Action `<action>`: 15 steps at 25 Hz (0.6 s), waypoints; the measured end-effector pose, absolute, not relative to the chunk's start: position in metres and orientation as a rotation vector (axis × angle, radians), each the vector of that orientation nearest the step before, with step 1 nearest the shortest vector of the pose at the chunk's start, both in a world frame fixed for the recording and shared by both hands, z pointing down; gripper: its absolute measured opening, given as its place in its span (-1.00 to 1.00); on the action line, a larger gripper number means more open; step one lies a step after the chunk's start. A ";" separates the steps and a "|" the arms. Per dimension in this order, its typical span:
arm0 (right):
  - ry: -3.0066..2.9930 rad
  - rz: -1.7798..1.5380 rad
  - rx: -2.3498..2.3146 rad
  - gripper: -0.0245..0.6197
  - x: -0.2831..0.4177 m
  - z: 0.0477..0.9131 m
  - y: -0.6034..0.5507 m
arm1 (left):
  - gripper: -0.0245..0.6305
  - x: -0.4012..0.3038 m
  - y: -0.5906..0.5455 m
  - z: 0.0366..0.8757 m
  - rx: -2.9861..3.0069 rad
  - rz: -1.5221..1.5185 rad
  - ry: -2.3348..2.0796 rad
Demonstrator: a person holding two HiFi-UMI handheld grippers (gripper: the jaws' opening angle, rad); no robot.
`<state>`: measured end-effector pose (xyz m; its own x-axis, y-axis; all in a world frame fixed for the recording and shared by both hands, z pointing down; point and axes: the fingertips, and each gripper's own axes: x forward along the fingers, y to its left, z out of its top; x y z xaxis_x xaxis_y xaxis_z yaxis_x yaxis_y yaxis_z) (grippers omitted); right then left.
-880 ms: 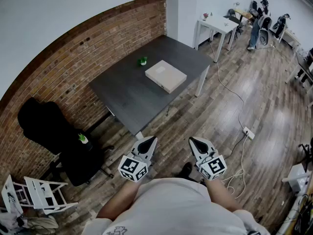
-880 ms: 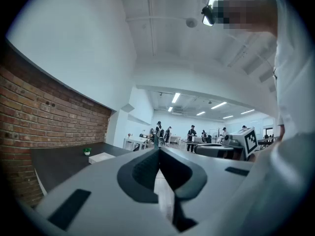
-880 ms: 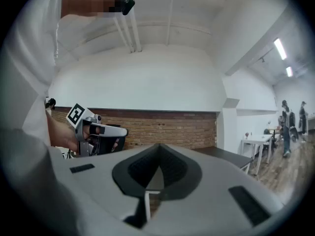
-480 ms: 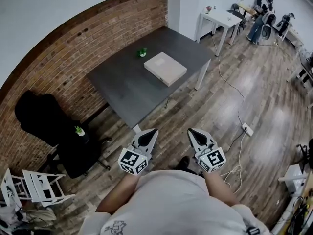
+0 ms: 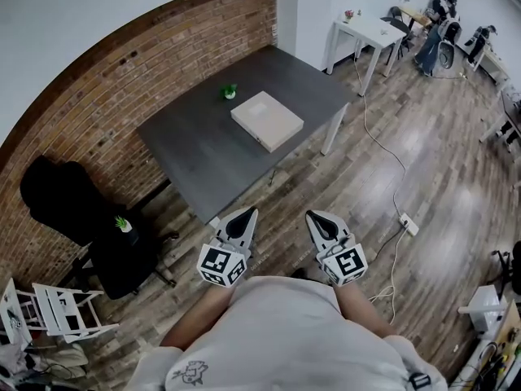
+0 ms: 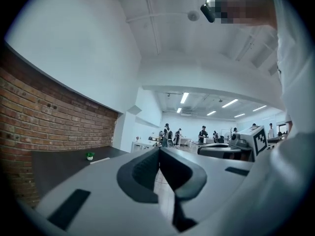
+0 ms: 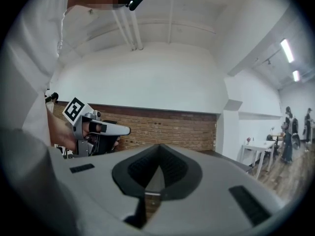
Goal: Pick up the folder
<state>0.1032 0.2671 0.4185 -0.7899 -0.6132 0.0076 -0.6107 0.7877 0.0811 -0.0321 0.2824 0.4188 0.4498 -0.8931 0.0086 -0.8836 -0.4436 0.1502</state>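
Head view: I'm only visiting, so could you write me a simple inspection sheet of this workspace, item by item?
Surface: dark grey table, mostly bare.
Job's things: flat beige folder lying flat on the table, untouched.
Clutter: small green potted plant on the table beside the folder, apart from it.
Grippers: left gripper and right gripper both shut and empty, held level near the table's corner.
Cables: white cable across the wooden floor to a power strip.
Surroundings: brick wall, black office chair, white table, people far off.
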 end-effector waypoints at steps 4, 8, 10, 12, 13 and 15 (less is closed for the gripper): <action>-2.940 -0.078 1.010 -0.66 0.128 0.421 0.233 | -0.82 -0.002 0.252 0.422 2.551 -0.099 -1.589; -2.934 -0.049 1.014 -0.44 0.154 0.425 0.206 | -0.59 0.026 0.221 0.429 2.518 -0.093 -1.598; -2.922 -0.025 1.001 -0.37 0.165 0.431 0.200 | -0.48 0.039 0.210 0.434 2.498 -0.079 -1.606; -2.908 0.009 0.984 -0.35 0.174 0.441 0.197 | -0.37 0.053 0.200 0.442 2.482 -0.045 -1.602; -2.906 0.023 0.977 -0.34 0.178 0.445 0.196 | -0.32 0.061 0.195 0.446 2.478 -0.023 -1.594; -2.910 0.053 0.973 -0.32 0.185 0.452 0.196 | -0.24 0.074 0.188 0.450 2.479 0.012 -1.575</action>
<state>0.1850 0.1965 0.4524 -0.7967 -0.5991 0.0796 -0.6016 0.7987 -0.0098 0.0738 0.1875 0.4502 0.4309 -0.8950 0.1155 -0.8966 -0.4101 0.1671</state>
